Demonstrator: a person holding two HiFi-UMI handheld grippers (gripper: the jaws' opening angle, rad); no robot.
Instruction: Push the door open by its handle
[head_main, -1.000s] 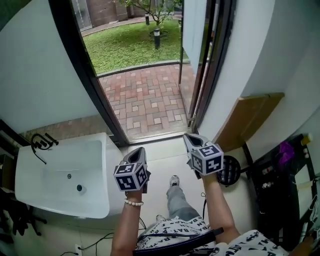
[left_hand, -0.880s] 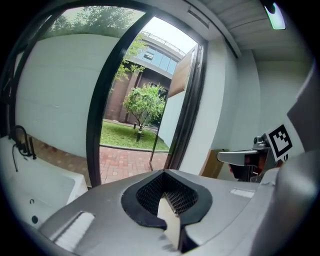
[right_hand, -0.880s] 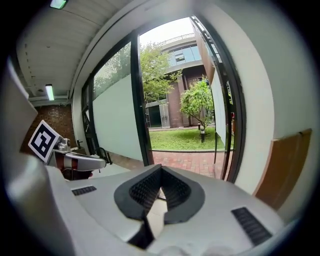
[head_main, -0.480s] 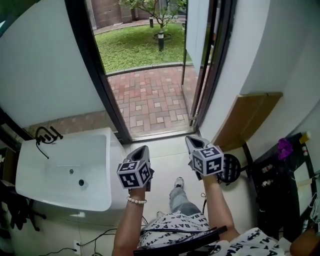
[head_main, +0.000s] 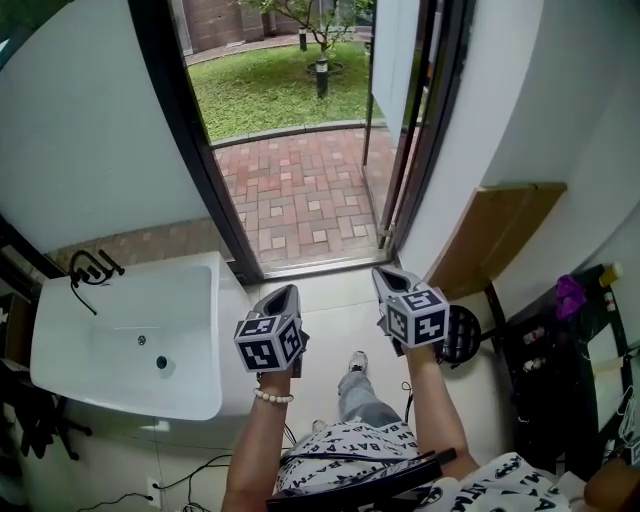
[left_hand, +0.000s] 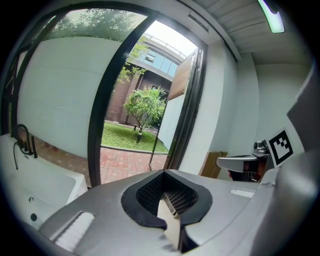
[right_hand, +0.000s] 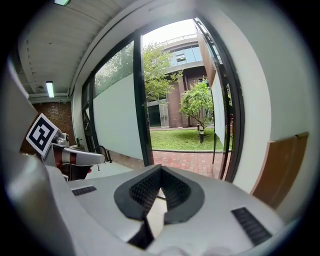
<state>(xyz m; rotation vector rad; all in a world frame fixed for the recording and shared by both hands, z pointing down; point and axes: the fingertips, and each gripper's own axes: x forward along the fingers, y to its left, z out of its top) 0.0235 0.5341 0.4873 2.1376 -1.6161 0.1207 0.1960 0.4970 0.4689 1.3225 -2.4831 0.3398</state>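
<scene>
The door (head_main: 395, 60) is a white panel in a dark frame. It stands swung outward at the right of the doorway, and I cannot make out its handle. My left gripper (head_main: 283, 296) and right gripper (head_main: 388, 278) are held side by side over the pale floor, just inside the threshold (head_main: 310, 266). Both point at the opening. In the left gripper view the left gripper (left_hand: 167, 200) has its jaws together with nothing between them. The right gripper (right_hand: 159, 187) looks the same in its own view. Neither touches the door.
A white basin (head_main: 120, 340) with a black tap (head_main: 90, 268) stands at the left. A brown board (head_main: 495, 235) leans on the right wall, above a black round object (head_main: 460, 335) and a dark rack (head_main: 560, 350). Brick paving (head_main: 300, 200) and grass lie outside. The person's shoe (head_main: 350, 362) is below the grippers.
The doorway sits slightly further right in the head view than a second ago. Both grippers have drifted a little, and their jaws stay together and empty.
</scene>
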